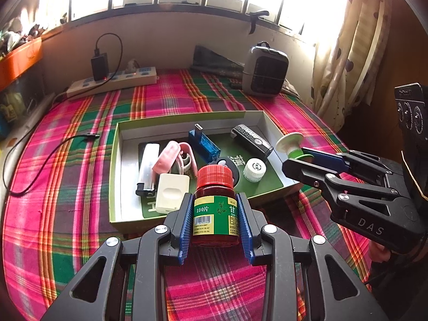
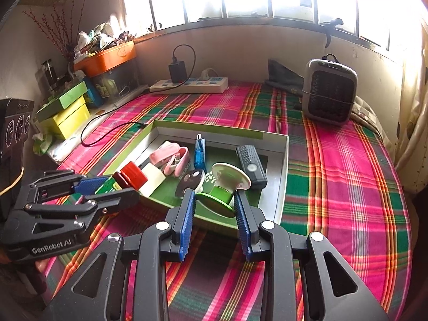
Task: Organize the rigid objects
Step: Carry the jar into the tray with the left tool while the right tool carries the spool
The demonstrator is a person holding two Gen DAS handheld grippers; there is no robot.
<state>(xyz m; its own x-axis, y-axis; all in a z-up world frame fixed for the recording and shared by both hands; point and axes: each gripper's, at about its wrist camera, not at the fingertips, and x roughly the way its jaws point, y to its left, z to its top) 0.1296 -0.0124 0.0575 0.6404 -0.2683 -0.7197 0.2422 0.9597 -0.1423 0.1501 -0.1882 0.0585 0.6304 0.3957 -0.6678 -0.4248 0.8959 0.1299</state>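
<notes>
A plaid pink-and-green cloth (image 1: 80, 187) covered the surface under a bright barred window, with a shallow green-rimmed box (image 1: 117, 160) in the middle already holding small gadgets. The left gripper (image 1: 216, 214) was clamped partway closed on a red-capped pill bottle (image 1: 215, 206), upright, at the box's 6 o'clock edge. The right gripper (image 2: 215, 208) pinched a green thread spool (image 2: 222, 187) over the box's 4 o'clock corner. Best bet, probably: carry each past the rim, find a bare patch of the green liner, lower before letting go so nothing tips onto the black remote (image 2: 251, 165).
</notes>
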